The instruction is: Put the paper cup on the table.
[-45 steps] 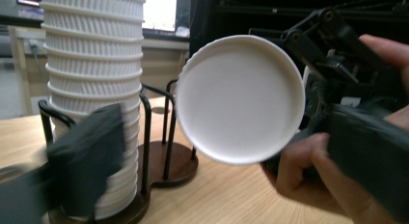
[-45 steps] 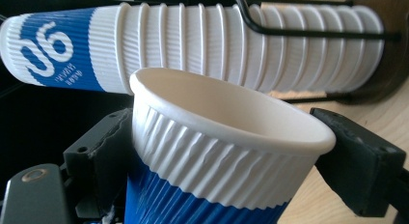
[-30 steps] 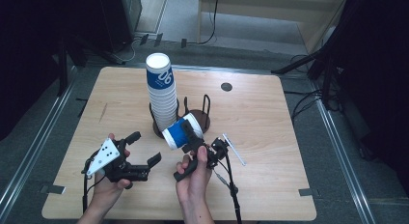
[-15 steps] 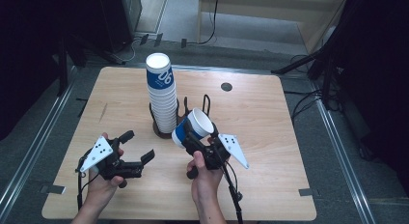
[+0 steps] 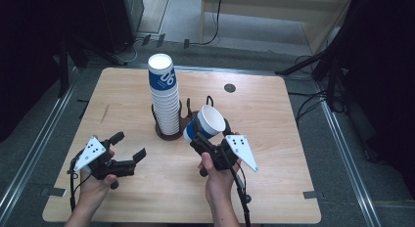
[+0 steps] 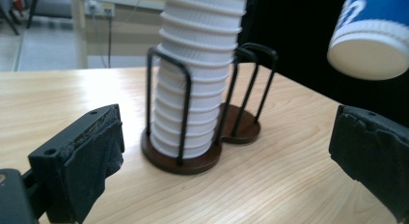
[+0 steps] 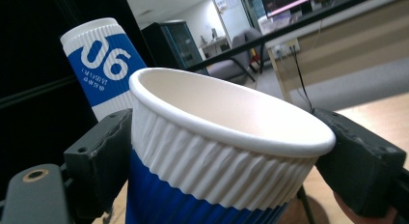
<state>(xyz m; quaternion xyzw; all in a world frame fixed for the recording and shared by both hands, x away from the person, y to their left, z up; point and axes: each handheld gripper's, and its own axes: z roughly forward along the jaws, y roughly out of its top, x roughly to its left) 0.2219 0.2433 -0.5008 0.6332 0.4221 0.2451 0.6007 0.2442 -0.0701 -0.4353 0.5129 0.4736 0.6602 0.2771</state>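
Note:
A tall stack of white ribbed paper cups, topped by a blue one marked 06, stands in one slot of a brown cup holder with black wire loops. My right gripper is shut on a single blue and white cup, held tilted just right of the holder with its mouth up and to the right. In the right gripper view the cup sits between both pads, with the stack top behind. My left gripper is open and empty, left of the holder. Its view faces the stack and the holder.
The wooden table has bare room to the right and along the front. A small dark round grommet sits near the far edge. Black stands and cables surround the table on the floor.
My right gripper has turned the held cup from lying sideways to mouth up and shifted it slightly right. The left gripper has barely moved and stays open.

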